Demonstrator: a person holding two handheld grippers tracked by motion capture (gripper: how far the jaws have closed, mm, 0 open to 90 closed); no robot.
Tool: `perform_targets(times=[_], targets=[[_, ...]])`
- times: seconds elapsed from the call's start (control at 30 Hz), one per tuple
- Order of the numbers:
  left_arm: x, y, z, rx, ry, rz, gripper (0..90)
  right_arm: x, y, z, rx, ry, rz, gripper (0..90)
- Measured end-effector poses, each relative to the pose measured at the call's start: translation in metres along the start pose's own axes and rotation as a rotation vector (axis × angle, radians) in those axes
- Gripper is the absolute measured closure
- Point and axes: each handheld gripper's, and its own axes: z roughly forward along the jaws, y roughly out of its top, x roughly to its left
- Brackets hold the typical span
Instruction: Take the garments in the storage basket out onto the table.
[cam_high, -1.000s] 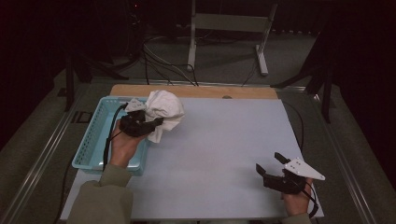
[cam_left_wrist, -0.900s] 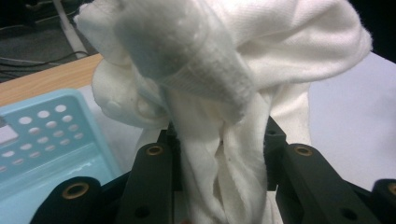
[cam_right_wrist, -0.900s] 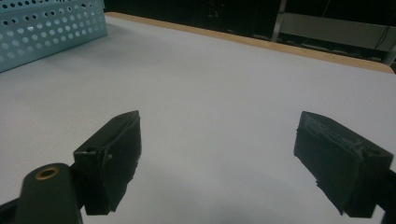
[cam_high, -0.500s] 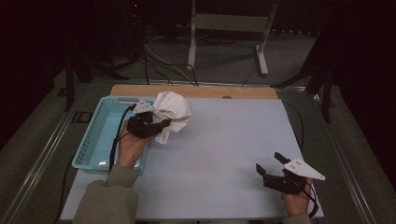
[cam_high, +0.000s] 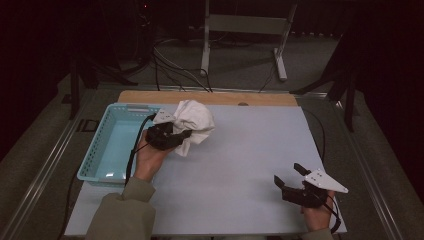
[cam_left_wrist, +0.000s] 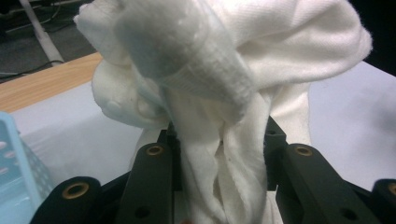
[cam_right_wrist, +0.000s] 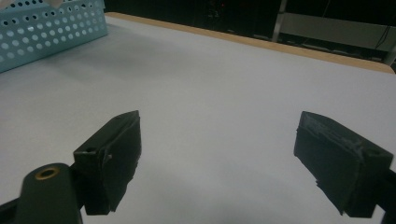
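Observation:
A crumpled white cloth (cam_high: 194, 122) hangs bunched in the air above the table's left part, just right of the basket. My left gripper (cam_high: 176, 136) is shut on it; in the left gripper view the cloth (cam_left_wrist: 219, 88) is pinched between the two black jaws and billows up over them. Near the front right corner of the table my right gripper (cam_high: 291, 176) rests low and open, nothing between its fingers. In the right gripper view the gripper (cam_right_wrist: 233, 158) has its jaws spread wide over the bare mat.
A light blue perforated basket (cam_high: 102, 150) stands at the table's left edge, also seen as the basket (cam_right_wrist: 46, 32). A pale grey mat (cam_high: 240, 150) covers the table, with a wooden strip (cam_high: 210, 97) at the far edge. Cables and a metal stand lie on the floor beyond.
My left gripper has carried the cloth rightward, from over the basket's rim to above the mat. The right gripper has stayed where it was.

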Motion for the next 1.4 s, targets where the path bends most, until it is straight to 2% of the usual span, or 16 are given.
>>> perform_targets(times=[0.93,1.4], targets=[[-0.028,-0.003,0.032,-0.002,-0.068,0.005,67.3,0.0,0.001,0.0,-0.006,0.001,-0.003,15.1],[-0.041,-0.012,0.048,0.026,-0.093,0.013,67.2,0.0,0.001,-0.001,-0.006,0.001,-0.001,15.1]])
